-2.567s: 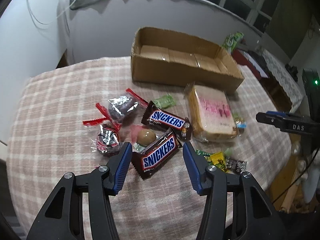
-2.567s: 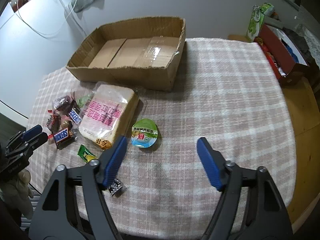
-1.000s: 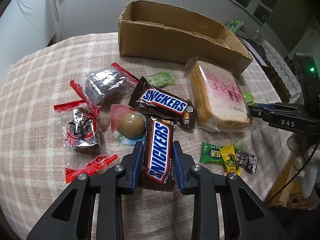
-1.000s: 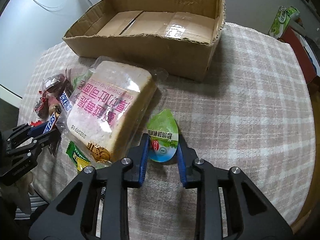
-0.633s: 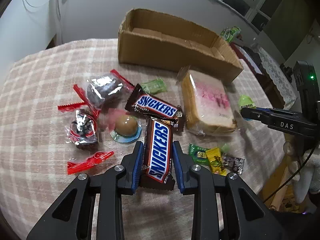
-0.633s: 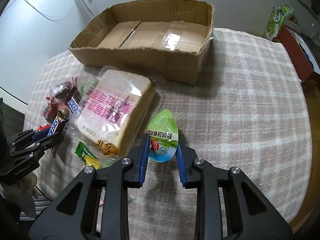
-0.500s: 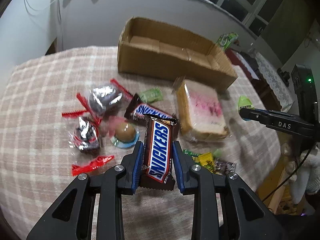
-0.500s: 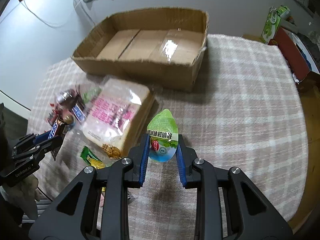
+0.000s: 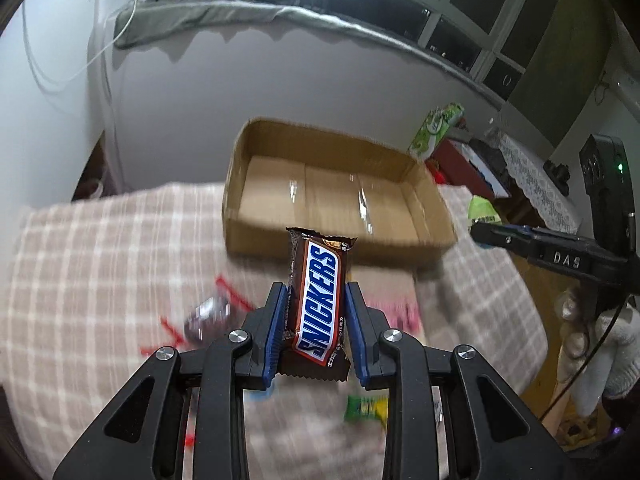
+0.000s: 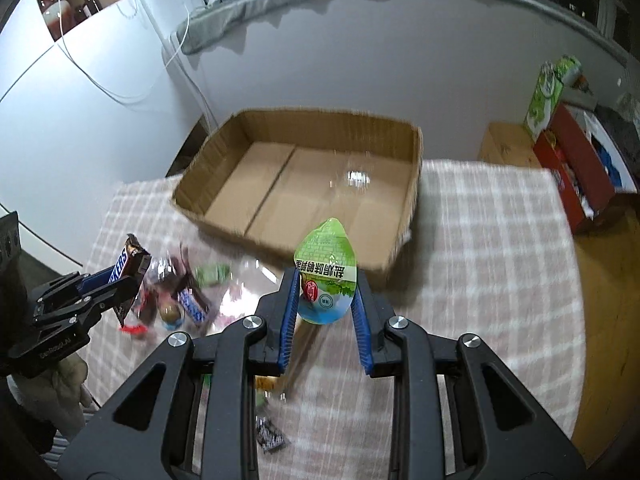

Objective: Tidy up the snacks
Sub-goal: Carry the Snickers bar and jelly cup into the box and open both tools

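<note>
The cardboard box [image 10: 320,184] is lying open-topped ahead of me, its floor bare, nothing hanging over it; its near wall [image 9: 340,246] is standing between my fingers and that floor; loose snacks [image 10: 180,300] are crowding the worktop [image 10: 500,260] on my left below the box; the cloth to the right of the box is lying bare; a red carton [image 10: 576,176] is sitting beyond the worktop's right edge.

Loose snacks [image 9: 208,314] on table motion-blurred
</note>
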Available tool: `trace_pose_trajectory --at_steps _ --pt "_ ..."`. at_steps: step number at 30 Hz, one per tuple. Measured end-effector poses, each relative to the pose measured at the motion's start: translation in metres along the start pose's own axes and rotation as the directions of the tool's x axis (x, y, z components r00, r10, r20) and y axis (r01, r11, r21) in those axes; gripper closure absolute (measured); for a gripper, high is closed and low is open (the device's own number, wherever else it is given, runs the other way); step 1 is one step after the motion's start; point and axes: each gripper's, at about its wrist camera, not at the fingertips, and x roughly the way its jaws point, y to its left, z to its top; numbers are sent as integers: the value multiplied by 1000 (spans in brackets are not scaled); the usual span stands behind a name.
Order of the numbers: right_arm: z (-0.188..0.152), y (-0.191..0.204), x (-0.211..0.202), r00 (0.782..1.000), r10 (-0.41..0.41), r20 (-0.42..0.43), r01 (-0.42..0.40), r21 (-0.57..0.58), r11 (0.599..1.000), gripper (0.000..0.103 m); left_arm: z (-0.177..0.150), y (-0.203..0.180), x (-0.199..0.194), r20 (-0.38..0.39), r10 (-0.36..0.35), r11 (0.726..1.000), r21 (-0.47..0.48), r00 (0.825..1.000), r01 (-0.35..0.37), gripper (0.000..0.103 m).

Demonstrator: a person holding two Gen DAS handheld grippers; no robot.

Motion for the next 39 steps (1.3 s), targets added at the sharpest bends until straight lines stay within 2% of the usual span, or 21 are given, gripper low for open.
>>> trace_pose_trajectory --at_steps 7,12,19,26,27,28,29,30,31,32,39 --pt "41 -3 20 1000 -19 13 19 -24 1000 76 43 1 28 19 10 1000 13 1000 -11 76" --pt "59 -7 41 999 -34 -3 34 -35 999 76 61 3 50 7 13 1000 7 1000 -13 76" --pt "71 -13 67 998 -39 -44 38 -22 999 76 73 4 80 -45 14 1000 -18 999 -15 76" --pt "73 -13 85 996 -36 -81 35 -14 999 76 79 4 91 -75 6 999 -34 997 -9 75" --pt "73 -13 87 996 -34 -85 33 -13 999 76 80 5 92 -80 5 999 -34 997 -7 73" --pt "73 -13 88 995 -41 -91 41 -11 999 74 80 5 94 -94 -2 999 -38 996 -2 69" --pt "73 -13 88 995 -49 -91 49 -9 999 59 81 6 96 -105 -2 999 -42 994 -3 58" --pt "73 -14 88 995 -55 -83 55 -5 998 36 81 6 95 -103 9 999 -43 995 -14 53" --pt "73 -15 86 996 -54 -72 54 -3 999 29 81 6 94 -97 13 999 -42 995 -18 53" --pt "73 -14 84 997 -50 -63 50 -3 999 26 82 6 93 -96 13 999 -44 995 -17 53" --pt "72 -12 75 997 -51 -59 50 -14 999 26 81 5 83 -82 11 999 -30 997 -13 53"
